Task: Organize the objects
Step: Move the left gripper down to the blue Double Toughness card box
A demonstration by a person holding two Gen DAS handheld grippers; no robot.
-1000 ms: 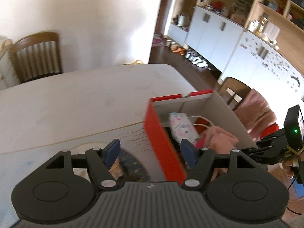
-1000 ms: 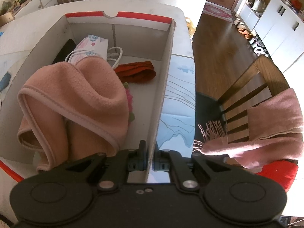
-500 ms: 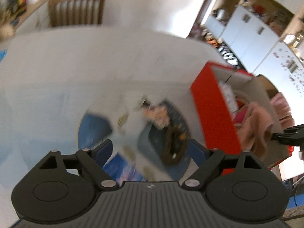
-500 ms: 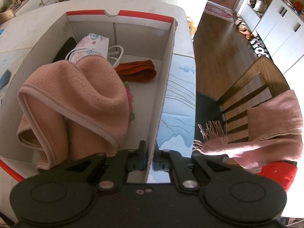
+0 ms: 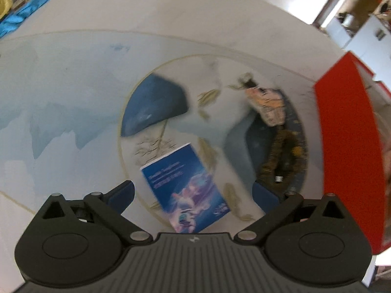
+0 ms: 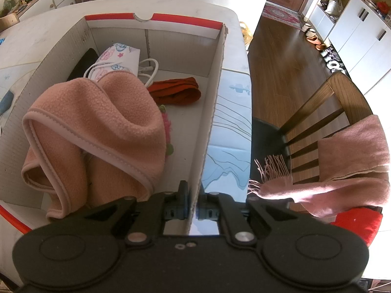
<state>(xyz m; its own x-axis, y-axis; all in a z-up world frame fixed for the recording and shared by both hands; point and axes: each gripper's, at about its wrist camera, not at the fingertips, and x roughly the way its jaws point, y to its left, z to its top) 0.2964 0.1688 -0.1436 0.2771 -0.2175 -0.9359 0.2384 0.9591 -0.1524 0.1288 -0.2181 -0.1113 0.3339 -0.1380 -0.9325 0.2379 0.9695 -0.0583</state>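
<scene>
Both low — L gripper (image 5: pixel 193 191) wide over booklet (image 5: pixel 187 190).

Daylight, bright. Left wrist view motion-blurred; blue booklet (image 5: pixel 187 189) soft. Right wrist view sharp; glare on wooden floor (image 6: pixel 288 56). Fisheye bending at edges of both views.

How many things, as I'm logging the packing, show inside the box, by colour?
Pink: 1, fleece cloth
Red: 1, folded cloth
White: 2, floral packet, cable
Black: 1, flat item
Pink-green: 1, half-hidden trinket
Total in box: 6
</scene>
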